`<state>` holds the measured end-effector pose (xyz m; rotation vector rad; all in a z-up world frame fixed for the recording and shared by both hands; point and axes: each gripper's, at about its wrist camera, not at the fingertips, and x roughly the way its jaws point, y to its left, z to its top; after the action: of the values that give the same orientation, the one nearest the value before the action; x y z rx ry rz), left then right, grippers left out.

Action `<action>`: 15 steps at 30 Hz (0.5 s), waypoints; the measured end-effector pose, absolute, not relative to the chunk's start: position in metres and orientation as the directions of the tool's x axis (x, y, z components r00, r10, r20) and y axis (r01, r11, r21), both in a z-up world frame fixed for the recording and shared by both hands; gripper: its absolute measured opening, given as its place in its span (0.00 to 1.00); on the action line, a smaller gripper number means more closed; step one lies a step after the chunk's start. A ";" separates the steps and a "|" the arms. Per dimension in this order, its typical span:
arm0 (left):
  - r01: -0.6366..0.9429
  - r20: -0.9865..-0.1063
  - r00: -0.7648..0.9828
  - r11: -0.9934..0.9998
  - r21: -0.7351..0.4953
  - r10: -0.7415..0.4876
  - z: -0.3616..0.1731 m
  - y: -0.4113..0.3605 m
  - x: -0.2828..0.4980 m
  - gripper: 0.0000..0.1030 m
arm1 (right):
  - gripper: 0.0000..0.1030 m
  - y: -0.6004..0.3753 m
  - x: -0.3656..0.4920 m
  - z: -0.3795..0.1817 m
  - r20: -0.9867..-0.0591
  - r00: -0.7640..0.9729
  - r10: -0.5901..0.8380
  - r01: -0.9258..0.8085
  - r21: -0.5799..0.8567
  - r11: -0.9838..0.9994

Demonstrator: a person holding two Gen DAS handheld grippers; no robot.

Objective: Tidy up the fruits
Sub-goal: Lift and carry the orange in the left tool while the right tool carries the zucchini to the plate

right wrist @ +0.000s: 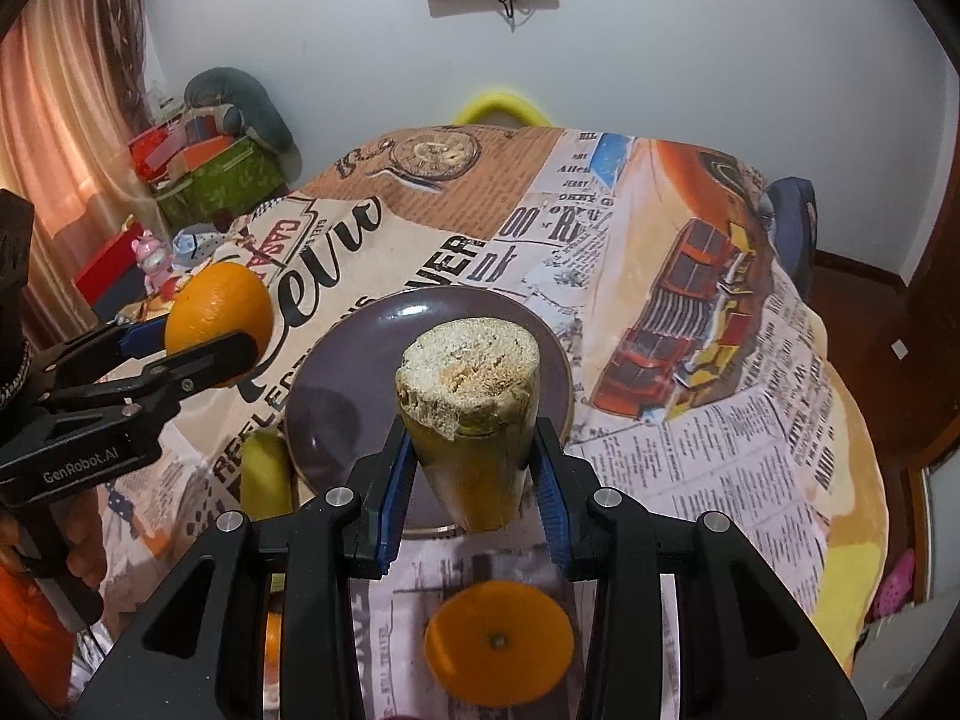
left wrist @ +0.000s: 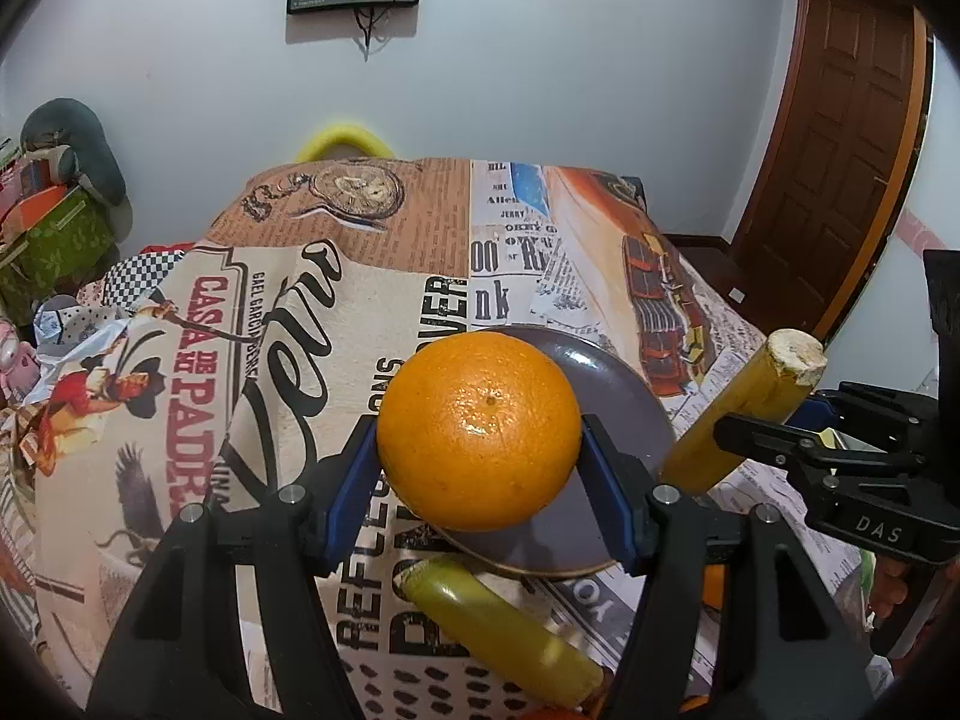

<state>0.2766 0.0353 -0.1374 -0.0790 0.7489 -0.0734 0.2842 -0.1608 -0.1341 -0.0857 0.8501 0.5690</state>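
Orange [left wrist: 478, 429] sits clamped in my left tongs [left wrist: 480, 450] and the banana [right wrist: 471, 414] in my right tongs [right wrist: 471, 468], both above the purple plate [right wrist: 354, 372] mid-counter, so I'd lower each gently before releasing, leaving room for 2.

There were at least three oranges: one [left wrist: 479, 429] held up, one [right wrist: 499, 642] on the bench, another [right wrist: 273, 639] half hidden. Two yellow stalk pieces [right wrist: 468, 414] [left wrist: 498, 630] and one purple plate [right wrist: 336, 402] were seen.
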 end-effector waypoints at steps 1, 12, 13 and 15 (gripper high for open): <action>0.040 -0.680 0.727 0.995 -0.096 -0.095 -0.139 0.036 0.279 0.62 | 0.34 -0.159 0.286 -0.136 -0.733 0.519 0.440 -0.509 0.149 0.848; 0.056 -0.735 0.672 0.996 -0.073 -0.092 -0.165 0.037 0.314 0.62 | 0.34 -0.133 0.315 -0.157 -0.777 0.467 0.422 -0.539 0.128 0.832; 0.057 -0.739 0.668 0.996 -0.071 -0.091 -0.167 0.037 0.317 0.62 | 0.34 -0.131 0.316 -0.158 -0.777 0.468 0.421 -0.543 0.124 0.831; 0.056 -0.748 0.658 0.996 -0.073 -0.092 -0.171 0.037 0.322 0.62 | 0.34 -0.129 0.320 -0.157 -0.777 0.470 0.418 -0.547 0.116 0.829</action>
<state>0.3224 0.0370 -0.1715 -0.0451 0.8489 -0.0836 0.3205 -0.1288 -0.1568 -0.1571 0.9051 0.5943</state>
